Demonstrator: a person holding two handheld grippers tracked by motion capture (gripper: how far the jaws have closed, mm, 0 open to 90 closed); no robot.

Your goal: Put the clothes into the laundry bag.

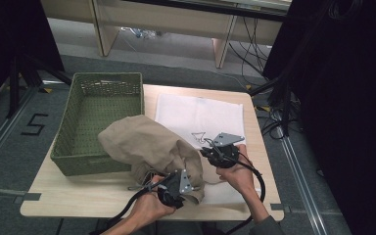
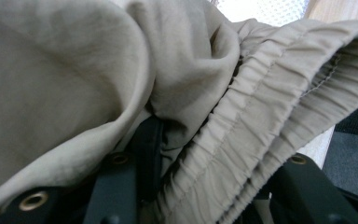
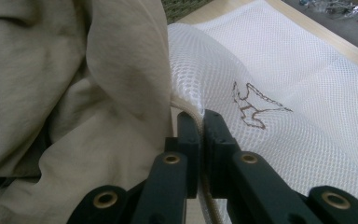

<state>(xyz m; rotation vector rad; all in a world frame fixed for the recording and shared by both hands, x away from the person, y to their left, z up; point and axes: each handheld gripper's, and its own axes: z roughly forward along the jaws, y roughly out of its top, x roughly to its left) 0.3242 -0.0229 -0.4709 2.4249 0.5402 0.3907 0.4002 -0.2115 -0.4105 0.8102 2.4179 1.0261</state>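
From above, both hands reach in from the near edge of the surface: the left claw is buried under the beige garment, the right claw over the white mesh bag.

The left gripper view has the garment's elastic waistband draped between its jaws, seemingly pinched.

In the right gripper view, pressed-together jaws nip the mesh bag's edge, the garment just left.

Setting: a light wooden bench with rounded corners stands on grey carpeted floor marked with a "5". Beyond it, pale wooden furniture legs; black curtains at both sides; cables trail across the floor at right.
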